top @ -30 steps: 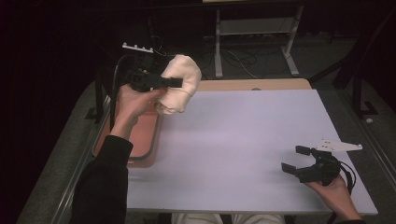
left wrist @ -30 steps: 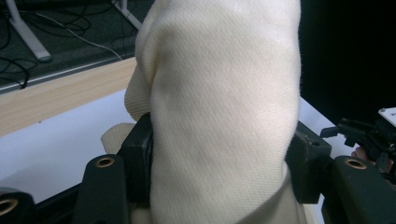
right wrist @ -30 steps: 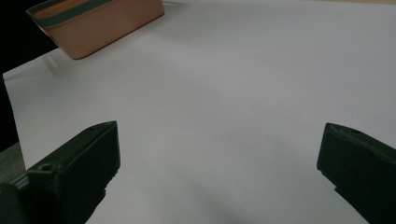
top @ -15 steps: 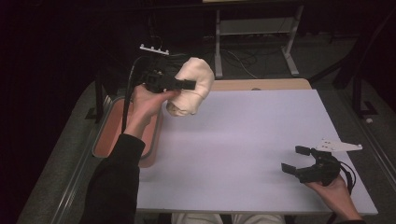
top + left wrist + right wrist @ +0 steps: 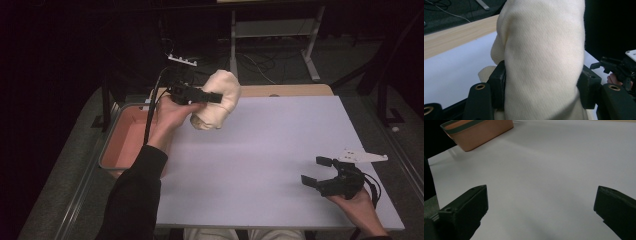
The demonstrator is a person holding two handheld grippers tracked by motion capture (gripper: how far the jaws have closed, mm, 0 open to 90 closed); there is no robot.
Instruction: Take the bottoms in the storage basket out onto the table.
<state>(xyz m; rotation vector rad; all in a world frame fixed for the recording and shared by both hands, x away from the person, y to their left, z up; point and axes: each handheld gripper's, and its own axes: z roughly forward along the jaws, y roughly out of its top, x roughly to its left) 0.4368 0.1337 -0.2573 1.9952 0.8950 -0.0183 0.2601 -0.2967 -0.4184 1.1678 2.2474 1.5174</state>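
Left tool (image 5: 212,97) pinching cream cloth (image 5: 216,100) above table's (image 5: 260,165) far-left edge (right tool (image 5: 316,172) spread, idle).

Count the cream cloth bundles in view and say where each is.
1: the cream cloth bundle is clamped in the left gripper, above the table's far left; others may lie hidden inside the bin.

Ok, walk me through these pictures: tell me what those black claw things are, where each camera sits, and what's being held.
A person holds a hand-operated two-jaw gripper in each hand. The high view looks down on a white table. The left gripper clamps a rolled cream cloth above the table's far left; its own camera sees the cloth pressed between both jaws. The right gripper rests open and empty near the table's right front; its camera looks across bare table towards an orange bin, which stands at the table's left edge.
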